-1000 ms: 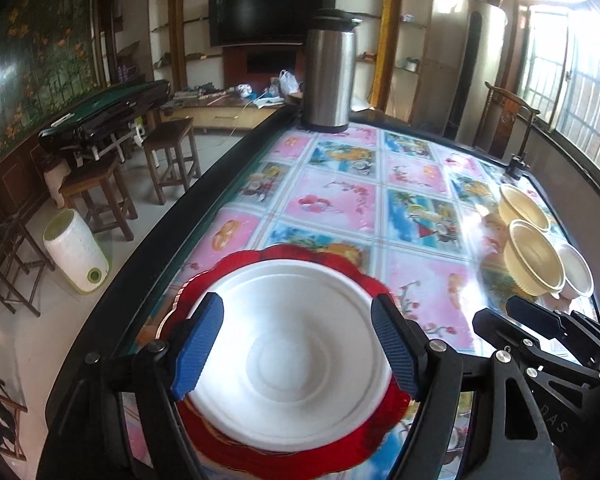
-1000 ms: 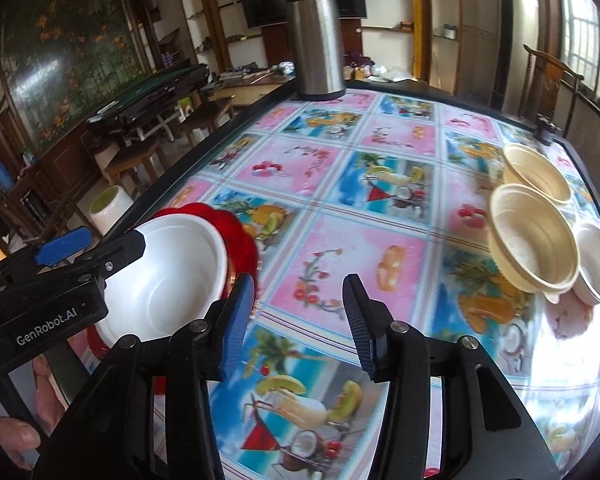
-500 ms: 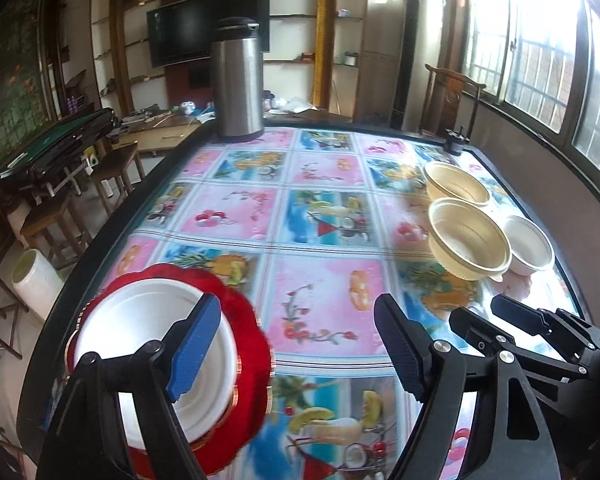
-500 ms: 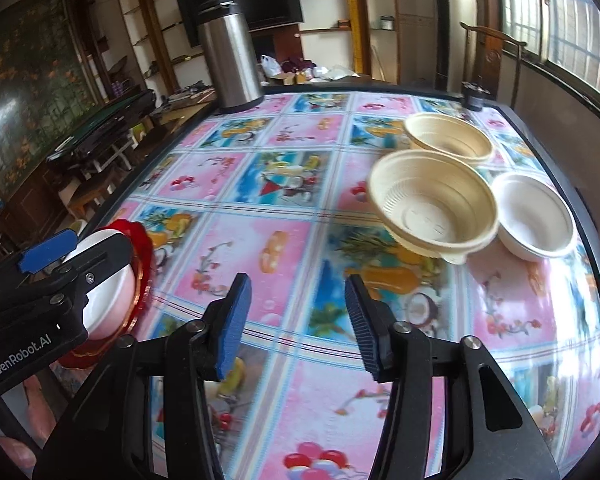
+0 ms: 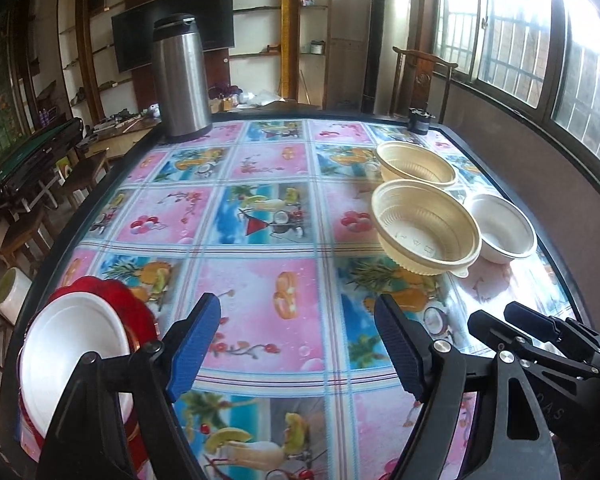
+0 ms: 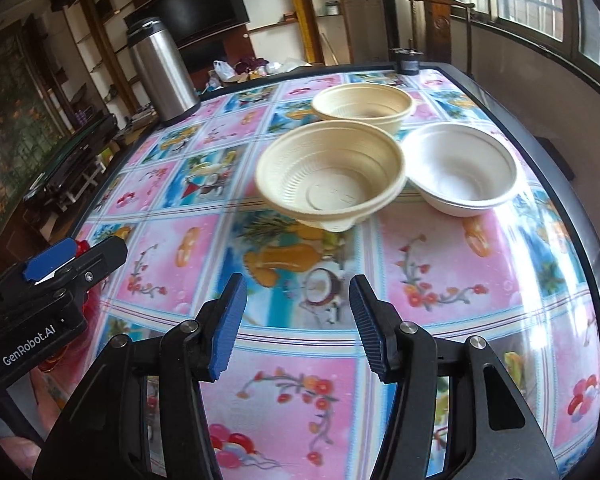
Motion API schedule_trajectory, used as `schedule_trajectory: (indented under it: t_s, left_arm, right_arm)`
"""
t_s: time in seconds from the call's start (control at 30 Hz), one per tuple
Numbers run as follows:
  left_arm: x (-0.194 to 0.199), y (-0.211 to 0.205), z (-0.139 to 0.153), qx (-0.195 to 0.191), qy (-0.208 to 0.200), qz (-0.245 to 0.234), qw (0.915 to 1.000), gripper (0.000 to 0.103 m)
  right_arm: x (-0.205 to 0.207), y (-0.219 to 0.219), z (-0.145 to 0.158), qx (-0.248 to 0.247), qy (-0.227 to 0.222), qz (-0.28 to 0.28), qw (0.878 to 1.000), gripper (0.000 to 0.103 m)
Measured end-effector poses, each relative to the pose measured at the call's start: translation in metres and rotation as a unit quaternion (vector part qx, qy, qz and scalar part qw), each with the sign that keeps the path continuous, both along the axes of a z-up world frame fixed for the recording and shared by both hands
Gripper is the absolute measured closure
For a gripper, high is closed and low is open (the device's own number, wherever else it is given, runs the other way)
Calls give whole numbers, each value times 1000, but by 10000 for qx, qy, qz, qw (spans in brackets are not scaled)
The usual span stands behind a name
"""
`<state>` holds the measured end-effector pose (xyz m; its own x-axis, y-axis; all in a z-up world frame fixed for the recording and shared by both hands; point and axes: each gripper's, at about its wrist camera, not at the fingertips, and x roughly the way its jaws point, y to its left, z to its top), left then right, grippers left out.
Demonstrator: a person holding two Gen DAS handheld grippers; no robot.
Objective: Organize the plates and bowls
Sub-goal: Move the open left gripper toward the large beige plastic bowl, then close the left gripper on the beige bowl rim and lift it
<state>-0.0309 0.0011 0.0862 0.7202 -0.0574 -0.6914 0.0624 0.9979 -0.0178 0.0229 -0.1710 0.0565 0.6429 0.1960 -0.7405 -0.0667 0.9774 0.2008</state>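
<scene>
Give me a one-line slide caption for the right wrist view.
Open right gripper faces three empty bowls: two beige bowls and a white bowl on the patterned table.

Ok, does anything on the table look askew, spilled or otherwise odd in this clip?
One thing: the nearer beige bowl sits tilted, not flat; its rim overlaps the white bowl to its right, and it looks propped on something beige beneath it. The farther beige bowl stands level. No spills or damage visible.
</scene>
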Motion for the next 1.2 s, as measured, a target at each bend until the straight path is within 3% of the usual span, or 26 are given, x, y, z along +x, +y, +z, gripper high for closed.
schedule_trajectory:
  t_s: [0.4,0.73,1.2]
  left_arm:
    - [24,-26,-8,107,92,-108,9998,24]
    - [57,-30,-9,-29,264,-21,9996,24]
    - [105,-46,-25,-117,801,-129,9966,24]
  right_arm:
    - [9,-37,-8,167,132,-343,9992,50]
    - [27,-49,-11,403,237,-443,9979,50]
    - [65,-63,-26,930,549,-596,9924,50]
